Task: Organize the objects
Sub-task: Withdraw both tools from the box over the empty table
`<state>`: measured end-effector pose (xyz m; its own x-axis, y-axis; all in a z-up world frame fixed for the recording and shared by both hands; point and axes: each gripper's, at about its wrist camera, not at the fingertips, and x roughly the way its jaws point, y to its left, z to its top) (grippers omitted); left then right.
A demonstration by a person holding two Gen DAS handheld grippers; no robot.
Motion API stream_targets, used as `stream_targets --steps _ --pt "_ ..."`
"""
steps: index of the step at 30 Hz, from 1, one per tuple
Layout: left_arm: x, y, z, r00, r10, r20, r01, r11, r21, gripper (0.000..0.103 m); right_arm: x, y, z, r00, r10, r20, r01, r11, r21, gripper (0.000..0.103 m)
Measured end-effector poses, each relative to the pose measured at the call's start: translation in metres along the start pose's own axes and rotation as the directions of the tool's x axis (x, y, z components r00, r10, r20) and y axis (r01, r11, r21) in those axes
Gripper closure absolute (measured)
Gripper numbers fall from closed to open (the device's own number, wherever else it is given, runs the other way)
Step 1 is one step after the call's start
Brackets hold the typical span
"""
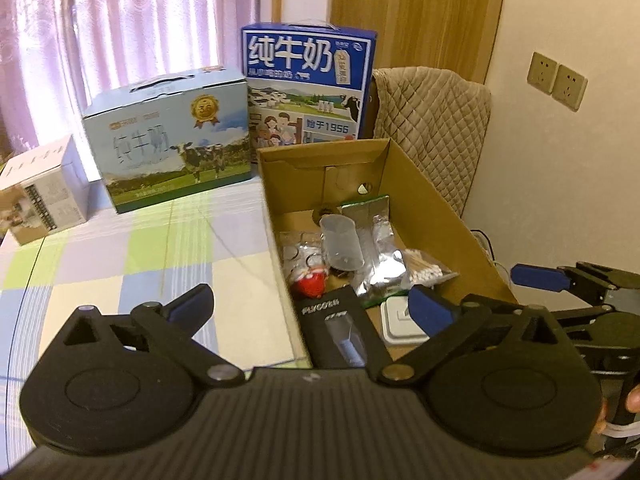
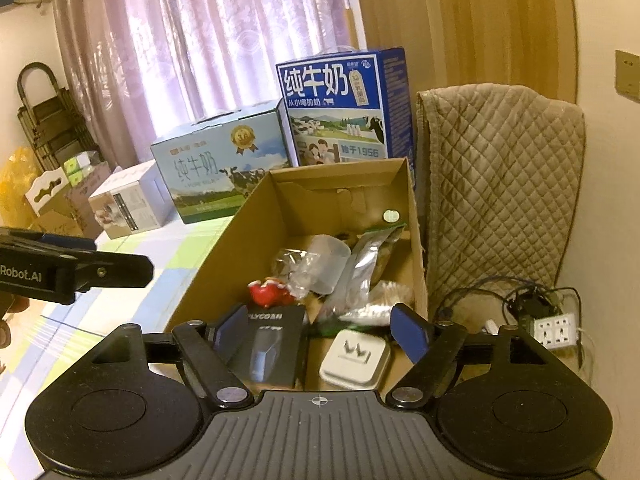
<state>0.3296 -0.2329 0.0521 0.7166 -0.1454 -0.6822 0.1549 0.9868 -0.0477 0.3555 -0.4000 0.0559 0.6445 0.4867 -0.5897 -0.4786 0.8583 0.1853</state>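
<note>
We hold the left gripper [image 1: 308, 304] over the near edge of the open brown cardboard box [image 1: 436, 204], its blue-padded jaws spread wide with nothing between them. The right gripper [image 2: 320, 330] hangs over the same box from the other side, its jaws also wide and empty.

The box sits on the counter [image 1: 120, 264], which wears a pastel checked cloth of green, blue and white. Inside the box, in the left wrist view, a black rectangular package with white lettering [image 1: 340, 328] lies at 6 o'clock, against the near wall. Just beside it at 5 o'clock sits a white square plastic adapter [image 1: 396, 320], partly behind one blue pad. At the centre a clear plastic measuring cup [image 1: 340, 244] lies tilted, touching a crinkled silver foil pouch [image 1: 380, 256] at 3 o'clock of it. A red and white toy figure [image 1: 310, 280] rests at 8 o'clock of the cup, and a clear bag of cotton swabs [image 1: 424, 270] lies at 4 o'clock, against the pouch.

Beyond the box at 12 o'clock stands a dark blue milk carton case [image 1: 308, 84]; at 10 o'clock, a pale blue milk case with a cow picture [image 1: 172, 144]; further toward 9 o'clock, a small white and tan box [image 1: 44, 192]. A beige quilted cover [image 1: 436, 124] drapes a chair at 2 o'clock.
</note>
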Motion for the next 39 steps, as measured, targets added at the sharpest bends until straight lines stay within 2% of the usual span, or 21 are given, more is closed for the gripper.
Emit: stream_targets --steps 7,18,23,27,39 --pt "-0.042 0.029 -0.035 0.999 0.049 0.019 -0.049 0.999 -0.021 0.001 -0.029 0.028 -0.019 0.998 -0.048 0.026 0.048 0.998 0.028 0.025" --pt "-0.11 0.082 -0.094 0.989 0.15 0.011 -0.149 0.987 -0.057 0.001 -0.055 0.099 -0.057 0.992 -0.124 0.025 0.125 0.992 -0.026 0.024" --pt "-0.137 0.107 -0.122 0.989 0.149 -0.018 -0.15 0.983 -0.107 0.001 -0.066 0.128 -0.074 0.998 -0.065 -0.011 0.065 0.998 0.015 0.024" --pt "-0.153 0.124 -0.144 0.986 0.15 -0.069 -0.159 0.976 -0.15 0.001 -0.074 0.15 -0.089 0.999 -0.015 -0.049 0.017 0.999 0.047 0.024" --pt "-0.197 0.154 -0.2 0.98 0.159 -0.123 -0.181 0.965 -0.188 0.001 -0.091 0.214 -0.129 0.991 0.041 -0.13 -0.04 0.999 0.011 0.024"
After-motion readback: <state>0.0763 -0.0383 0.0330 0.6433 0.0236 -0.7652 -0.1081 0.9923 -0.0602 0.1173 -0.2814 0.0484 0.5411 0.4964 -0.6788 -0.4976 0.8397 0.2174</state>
